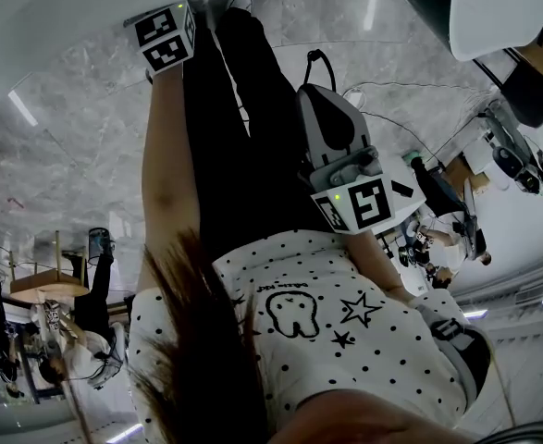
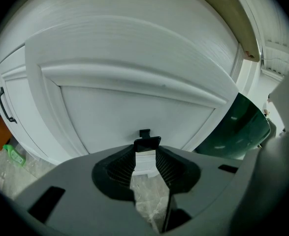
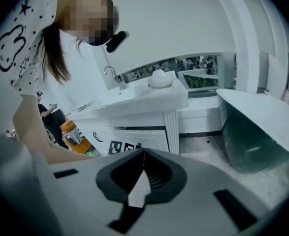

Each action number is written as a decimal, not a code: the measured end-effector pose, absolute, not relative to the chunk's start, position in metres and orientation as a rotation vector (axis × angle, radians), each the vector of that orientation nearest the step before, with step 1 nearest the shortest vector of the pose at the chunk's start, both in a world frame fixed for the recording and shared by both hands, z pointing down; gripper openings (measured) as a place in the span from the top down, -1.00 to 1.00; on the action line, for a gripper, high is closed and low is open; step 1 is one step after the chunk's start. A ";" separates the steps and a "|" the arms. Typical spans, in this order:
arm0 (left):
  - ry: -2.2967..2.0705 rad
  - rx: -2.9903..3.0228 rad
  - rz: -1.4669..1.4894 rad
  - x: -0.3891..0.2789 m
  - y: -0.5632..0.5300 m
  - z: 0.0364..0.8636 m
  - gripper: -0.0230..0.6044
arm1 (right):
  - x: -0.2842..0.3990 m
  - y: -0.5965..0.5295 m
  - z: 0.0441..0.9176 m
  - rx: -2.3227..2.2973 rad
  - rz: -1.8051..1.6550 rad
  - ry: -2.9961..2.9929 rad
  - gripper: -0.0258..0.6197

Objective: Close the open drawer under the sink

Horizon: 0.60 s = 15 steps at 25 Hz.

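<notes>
White panelled drawer front (image 2: pixel 134 107), upright, below sink counter (image 3: pixel 134 100); openness unclear.

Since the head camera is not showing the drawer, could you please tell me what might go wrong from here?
1. The left gripper sits close to the white panel, jaws a little apart at a small black part; a push there could slip off.
2. The head view shows the person's shirt and the floor, not the panel, so the push may go unguided.
</notes>
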<state>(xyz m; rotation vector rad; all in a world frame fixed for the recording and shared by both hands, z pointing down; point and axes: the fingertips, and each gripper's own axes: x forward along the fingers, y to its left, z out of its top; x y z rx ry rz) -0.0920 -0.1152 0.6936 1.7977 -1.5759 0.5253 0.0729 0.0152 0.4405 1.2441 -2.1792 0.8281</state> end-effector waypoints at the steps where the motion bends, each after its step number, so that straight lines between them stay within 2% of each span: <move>1: -1.575 1.800 0.524 -0.091 -0.116 0.694 0.54 | 0.073 0.015 0.441 1.243 0.827 -2.179 0.88; 15: -1.605 1.719 0.423 -0.088 -0.151 0.694 0.51 | 0.074 0.013 0.443 1.243 0.823 -2.170 0.88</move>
